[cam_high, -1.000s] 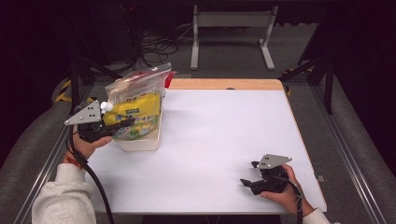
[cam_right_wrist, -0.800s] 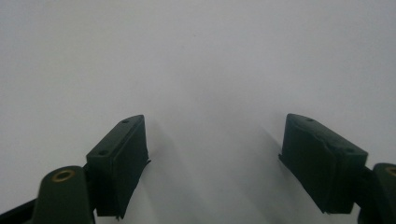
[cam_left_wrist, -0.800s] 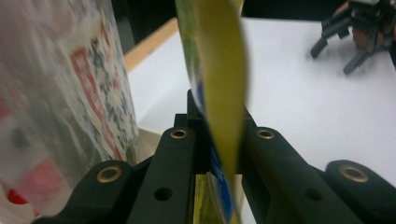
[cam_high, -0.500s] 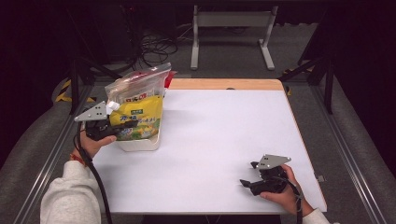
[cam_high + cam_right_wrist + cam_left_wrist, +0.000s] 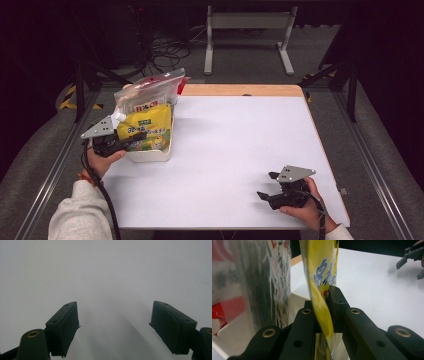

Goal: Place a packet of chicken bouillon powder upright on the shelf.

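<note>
Bench point(image 5: 235, 150), white-topped with a pale wood strip along its far edge, carrying a white rectangular plastic tub point(image 5: 148, 154) near its left edge. Standing in that tub: a yellow printed snack packet point(image 5: 148, 131) at the front and, just behind it, a clear zip-top plastic bag point(image 5: 147, 95) with red showing inside. Left claw point(image 5: 131, 138) closed on the near edge of the yellow packet; from the left gripper view, both jaws pressed flat against the yellow film point(image 5: 322, 312), the clear bag point(image 5: 262, 285) rising just beside it and blocking most of the tub's inside. Packet upright, its bottom apparently resting in the tub, though hidden by the tub wall. Right claw point(image 5: 267, 186) well apart, low over the bare bench near its front right corner, jaws spread wide with nothing between them; in the right gripper view point(image 5: 113, 325), plain white surface beyond. Past the bench, dark floor with tangled black cables point(image 5: 167, 47) and a grey metal stand point(image 5: 247, 22).
</note>
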The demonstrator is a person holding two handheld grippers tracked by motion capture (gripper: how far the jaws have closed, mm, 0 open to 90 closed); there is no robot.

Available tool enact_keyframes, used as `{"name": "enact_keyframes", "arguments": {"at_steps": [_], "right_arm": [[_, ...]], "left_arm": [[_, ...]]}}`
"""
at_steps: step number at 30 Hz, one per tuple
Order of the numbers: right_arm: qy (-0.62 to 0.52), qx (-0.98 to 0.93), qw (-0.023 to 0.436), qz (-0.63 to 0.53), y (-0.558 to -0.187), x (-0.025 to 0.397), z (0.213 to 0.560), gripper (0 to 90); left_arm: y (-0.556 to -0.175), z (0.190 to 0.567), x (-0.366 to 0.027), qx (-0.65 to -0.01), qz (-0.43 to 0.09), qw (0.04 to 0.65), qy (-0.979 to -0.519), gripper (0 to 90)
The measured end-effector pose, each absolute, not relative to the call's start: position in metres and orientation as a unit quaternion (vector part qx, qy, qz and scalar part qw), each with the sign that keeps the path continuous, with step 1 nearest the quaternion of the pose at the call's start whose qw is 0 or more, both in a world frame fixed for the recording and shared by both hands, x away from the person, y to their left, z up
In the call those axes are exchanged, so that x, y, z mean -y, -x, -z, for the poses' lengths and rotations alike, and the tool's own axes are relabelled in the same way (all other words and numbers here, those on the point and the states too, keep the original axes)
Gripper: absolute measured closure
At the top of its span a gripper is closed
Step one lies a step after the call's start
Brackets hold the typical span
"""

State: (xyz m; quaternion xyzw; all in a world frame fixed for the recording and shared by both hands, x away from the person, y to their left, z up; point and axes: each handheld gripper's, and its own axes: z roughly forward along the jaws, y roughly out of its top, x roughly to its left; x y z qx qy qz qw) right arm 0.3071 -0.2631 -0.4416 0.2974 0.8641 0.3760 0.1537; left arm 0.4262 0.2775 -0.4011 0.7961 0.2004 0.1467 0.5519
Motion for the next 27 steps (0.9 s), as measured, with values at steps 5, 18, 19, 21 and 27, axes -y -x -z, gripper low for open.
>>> {"name": "enact_keyframes", "arguments": {"at_steps": [5, 18, 19, 21, 27], "right_arm": [[-0.295, -0.864, 0.158, -0.375, -0.306, 0.263, 0.440, 21.7], [-0.297, -0.865, 0.160, -0.372, -0.306, 0.263, 0.440, 21.7], [-0.298, -0.865, 0.157, -0.372, -0.306, 0.263, 0.440, 21.7], [-0.297, -0.866, 0.158, -0.371, -0.306, 0.263, 0.441, 21.7], [-0.294, -0.867, 0.158, -0.371, -0.305, 0.262, 0.440, 21.7]], "left_arm": [[-0.425, 0.406, -0.279, -0.212, -0.148, 0.553, -0.792, 83.9], [-0.425, 0.413, -0.275, -0.227, -0.154, 0.531, -0.802, 84.4], [-0.425, 0.413, -0.275, -0.227, -0.155, 0.531, -0.802, 84.4], [-0.425, 0.414, -0.276, -0.229, -0.152, 0.534, -0.799, 84.4], [-0.424, 0.414, -0.275, -0.230, -0.155, 0.532, -0.800, 84.5]]}}
